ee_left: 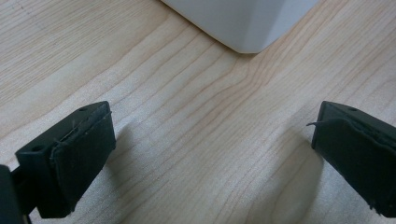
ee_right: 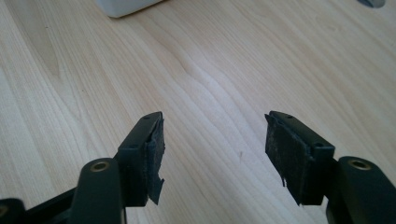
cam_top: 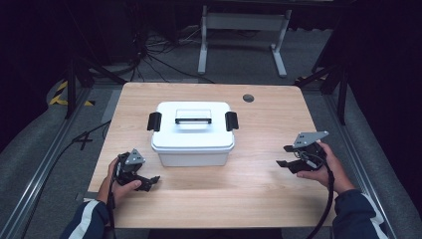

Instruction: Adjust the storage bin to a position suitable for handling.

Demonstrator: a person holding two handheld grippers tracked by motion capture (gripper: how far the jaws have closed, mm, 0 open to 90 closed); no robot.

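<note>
Both grippers' fingers (ee_left: 70,158) gape wide, empty, above the table (cam_top: 259,184).

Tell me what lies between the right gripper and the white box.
Nothing: in the high view, bare wooden table separates the right gripper from the white box.

The person wears dark navy sleeves (cam_top: 89,219) with a white stripe down each. Each hand grips a black two-jaw gripper, left (cam_top: 148,182) and right (cam_top: 283,156), topped by a grey three-cornered plate (cam_top: 133,158) and trailing a black cable (cam_top: 327,199). The jaws carry worn, fraying black pads (ee_right: 157,156) and brass-ringed screw holes (ee_right: 99,166).
</note>
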